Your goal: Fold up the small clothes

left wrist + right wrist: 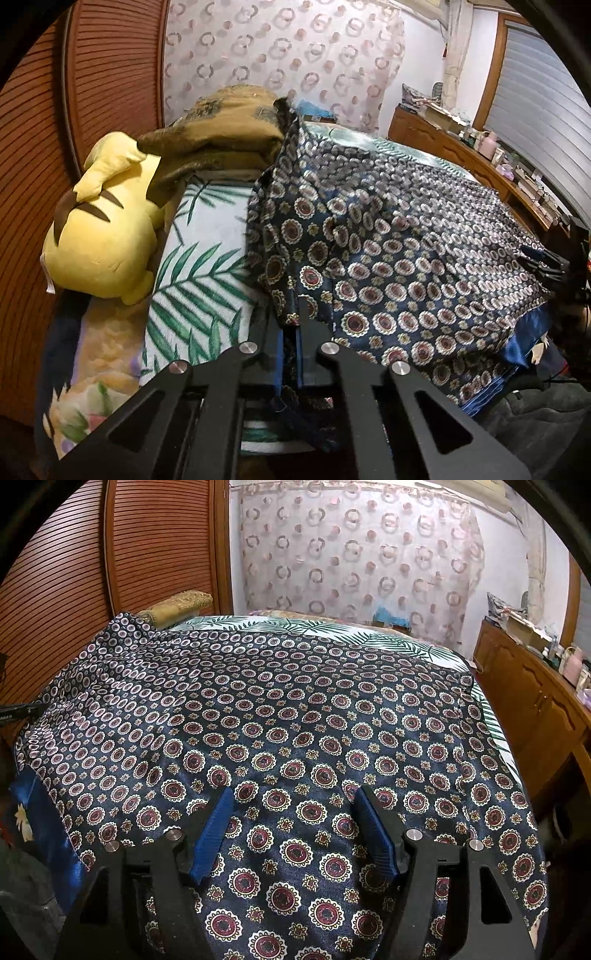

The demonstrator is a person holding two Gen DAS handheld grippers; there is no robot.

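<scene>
Fabric, a navy medallion-print garment [295,716] spreading across the frame's middle over the leaf-print bed [192,280], is being pinched at lower centre by the left gripper [295,332] while the right gripper [295,812] is hovering spread above it, likely needing to clamp before folding.

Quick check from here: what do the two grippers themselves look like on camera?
Both are black frames with triangular cut-outs and round silver pins. The right gripper has ribbed blue pads on its fingers. On the left gripper, the fingers are dark with blue edges. No cables or sleeves show.
</scene>
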